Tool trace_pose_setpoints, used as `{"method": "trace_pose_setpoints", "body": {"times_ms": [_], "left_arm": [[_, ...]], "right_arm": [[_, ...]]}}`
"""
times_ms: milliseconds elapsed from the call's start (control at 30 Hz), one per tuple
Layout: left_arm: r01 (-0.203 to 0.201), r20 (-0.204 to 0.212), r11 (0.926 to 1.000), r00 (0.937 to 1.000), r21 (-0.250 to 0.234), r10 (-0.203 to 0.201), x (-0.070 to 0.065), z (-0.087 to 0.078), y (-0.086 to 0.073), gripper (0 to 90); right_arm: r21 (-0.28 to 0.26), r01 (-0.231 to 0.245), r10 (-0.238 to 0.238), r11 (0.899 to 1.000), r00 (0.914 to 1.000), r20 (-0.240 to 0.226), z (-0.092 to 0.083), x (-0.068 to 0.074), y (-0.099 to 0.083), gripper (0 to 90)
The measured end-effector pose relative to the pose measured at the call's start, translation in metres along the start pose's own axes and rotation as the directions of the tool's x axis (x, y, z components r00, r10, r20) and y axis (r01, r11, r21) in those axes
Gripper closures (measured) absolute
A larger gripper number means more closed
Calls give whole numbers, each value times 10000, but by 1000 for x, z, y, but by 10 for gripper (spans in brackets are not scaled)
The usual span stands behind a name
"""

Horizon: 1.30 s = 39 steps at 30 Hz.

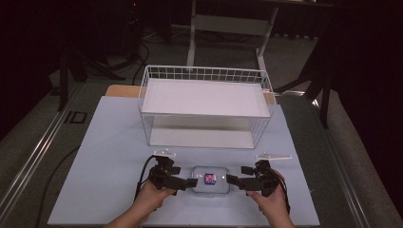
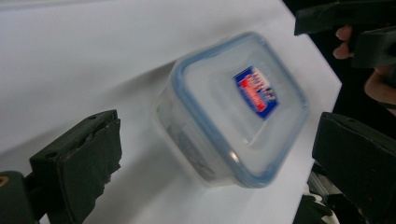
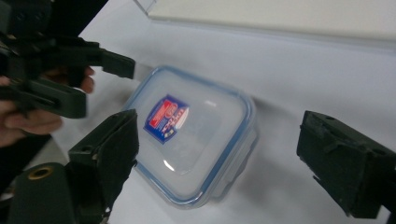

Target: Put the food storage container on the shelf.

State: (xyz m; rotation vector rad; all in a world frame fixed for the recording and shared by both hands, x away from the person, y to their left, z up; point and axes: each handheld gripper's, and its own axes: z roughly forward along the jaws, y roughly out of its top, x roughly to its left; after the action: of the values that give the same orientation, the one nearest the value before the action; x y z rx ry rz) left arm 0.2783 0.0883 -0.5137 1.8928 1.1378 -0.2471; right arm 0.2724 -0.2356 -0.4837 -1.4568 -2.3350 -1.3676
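Note:
A small clear plastic box (image 1: 210, 179) with a blue-rimmed lid and a red and blue label rests on the white table near the front edge. My left gripper (image 1: 189, 182) is open just left of it; its jaws stand wide on either side of the box (image 2: 233, 112) without touching. My right gripper (image 1: 232, 179) is open just right of the box, and its jaws frame the box (image 3: 191, 135) from the other side. Beyond the box, the left gripper (image 3: 100, 79) faces it.
A white wire basket (image 1: 205, 105) with a flat white shelf on top stands at the middle back of the table (image 1: 104, 142). Two small clear brackets (image 1: 164, 153) (image 1: 273, 156) lie in front of it. The table's edge runs close behind the box.

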Motion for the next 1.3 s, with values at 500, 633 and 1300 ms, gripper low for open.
{"method": "trace_pose_setpoints", "body": {"times_ms": [500, 633, 1300], "left_arm": [[2454, 935, 9672, 9635, 661, -2509, 18, 17, -4, 207], [2612, 1124, 9620, 9566, 800, -2690, 19, 20, -6, 271], [2118, 954, 9732, 9708, 893, -2200, 2, 10, -9, 513]], "right_arm": [[1922, -3294, 3567, 9244, 9251, -1303, 32, -35, -15, 271], [2022, -3608, 3920, 9104, 9088, -1432, 34, -36, -15, 309], [1670, -3231, 3435, 9315, 9325, -1120, 27, -18, -19, 476]]}}
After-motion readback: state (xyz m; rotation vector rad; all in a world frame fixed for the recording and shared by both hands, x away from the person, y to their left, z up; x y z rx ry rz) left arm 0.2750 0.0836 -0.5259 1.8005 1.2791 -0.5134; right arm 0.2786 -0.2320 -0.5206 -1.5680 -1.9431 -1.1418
